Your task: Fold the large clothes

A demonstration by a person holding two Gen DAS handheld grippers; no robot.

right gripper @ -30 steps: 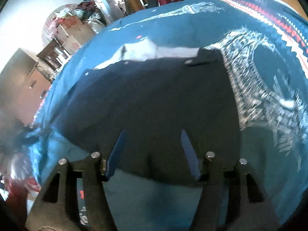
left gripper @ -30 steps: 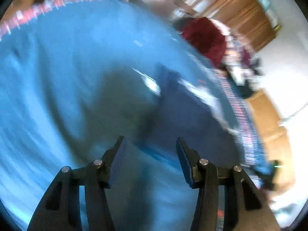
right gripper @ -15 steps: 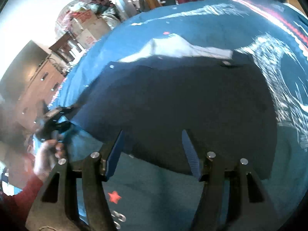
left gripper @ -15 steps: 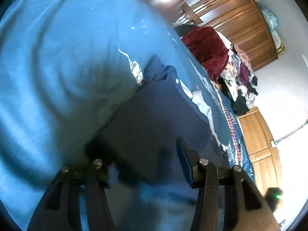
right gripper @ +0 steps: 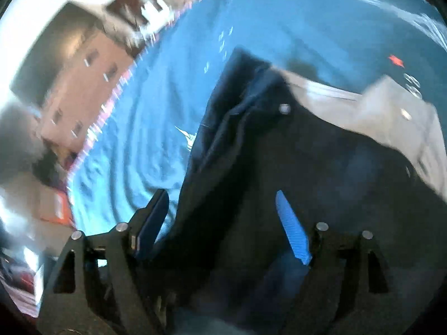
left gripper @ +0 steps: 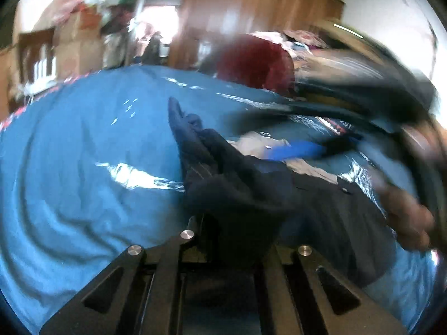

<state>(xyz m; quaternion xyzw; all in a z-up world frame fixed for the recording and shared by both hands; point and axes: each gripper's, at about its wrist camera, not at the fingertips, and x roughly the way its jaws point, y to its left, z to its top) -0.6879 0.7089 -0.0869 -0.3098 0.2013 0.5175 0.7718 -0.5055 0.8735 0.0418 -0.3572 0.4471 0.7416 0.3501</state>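
Observation:
A dark navy garment (left gripper: 329,212) with a pale lining (right gripper: 391,106) and a button (right gripper: 283,109) lies on a blue bedspread (left gripper: 83,167). My left gripper (left gripper: 240,223) is shut on a bunched fold of the garment, which hides its fingertips. In the left wrist view, the right gripper's blue pad (left gripper: 296,150) shows as a blur over the cloth, with a hand (left gripper: 405,217) behind it. My right gripper (right gripper: 223,217) stands open low over the garment's edge. Dark fabric lies between its fingers (right gripper: 290,231).
A dark red pile of clothes (left gripper: 254,64) sits at the bed's far side before a wooden wardrobe (left gripper: 251,8). Cardboard boxes (left gripper: 75,44) and a wooden dresser (right gripper: 81,89) stand beyond the bed's patterned edge (right gripper: 111,103).
My left gripper went from open to shut on the garment's edge and pulled up a fold. The right gripper swung across the garment toward its side edge, still open.

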